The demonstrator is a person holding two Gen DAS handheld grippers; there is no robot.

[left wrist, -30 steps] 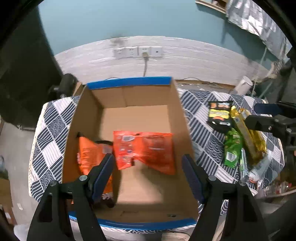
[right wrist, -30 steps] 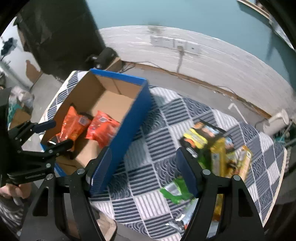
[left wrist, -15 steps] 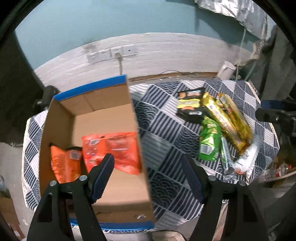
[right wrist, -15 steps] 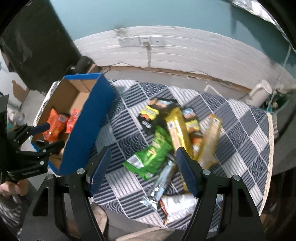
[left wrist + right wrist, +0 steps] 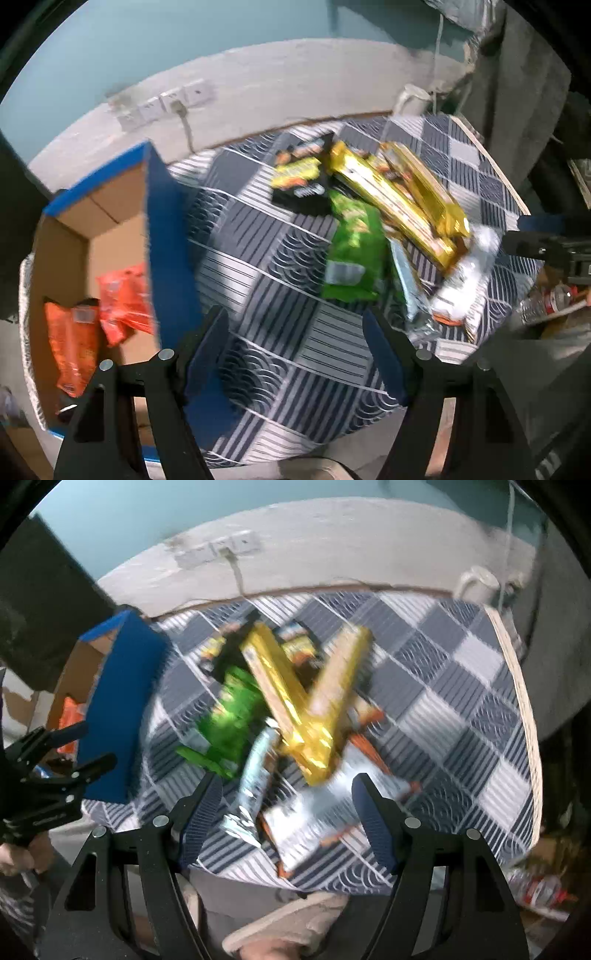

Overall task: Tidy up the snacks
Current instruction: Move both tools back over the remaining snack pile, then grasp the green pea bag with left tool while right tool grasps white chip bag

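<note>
Both grippers swing right vs. earlier: left gripper (image 5: 295, 343) off box (image 5: 166, 236), right gripper (image 5: 284, 812) over snack pile (image 5: 288, 701). Jaws released, empty.

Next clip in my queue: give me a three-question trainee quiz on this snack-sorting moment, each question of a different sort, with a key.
1. True or false: the left gripper is shut on a snack.
2. Multiple choice: the two orange snack bags lie (A) inside the blue-edged cardboard box, (B) on the checked tablecloth, (C) on the floor.
3. Fill in: on the tablecloth, the two long gold packets cross each other, and beside them, on the box's side, lies a crinkled ____ bag.

Key: 1 false, both it and the right gripper are open and hold nothing; 2 A; 3 green.
</note>
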